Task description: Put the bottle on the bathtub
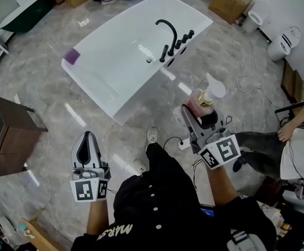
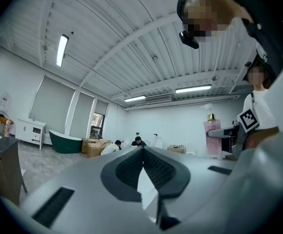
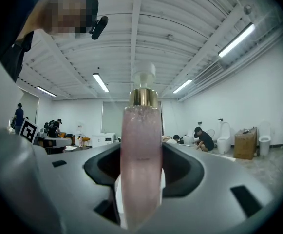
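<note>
A pink pump bottle [image 1: 203,101] with a gold collar and white pump stands upright between the jaws of my right gripper [image 1: 196,112], which is shut on it. In the right gripper view the bottle [image 3: 141,130] fills the middle, pinched between the dark pads of the right gripper [image 3: 141,155]. It hangs over the floor, short of the white bathtub [image 1: 110,56] with its black faucet [image 1: 168,35]. My left gripper [image 1: 87,140] is lower left, shut and holding nothing; in its own view the left gripper [image 2: 142,152] has its pads meeting, and the bottle [image 2: 212,135] shows at the right.
A purple object [image 1: 71,56] sits on the tub's left rim. A dark wooden cabinet [image 1: 10,135] stands at the left, toilets [image 1: 285,41] and a cardboard box [image 1: 230,1] at the right. A white power strip [image 1: 184,144] and a cable [image 1: 248,85] lie on the marble floor. Another person's arm [image 1: 298,124] is at the right.
</note>
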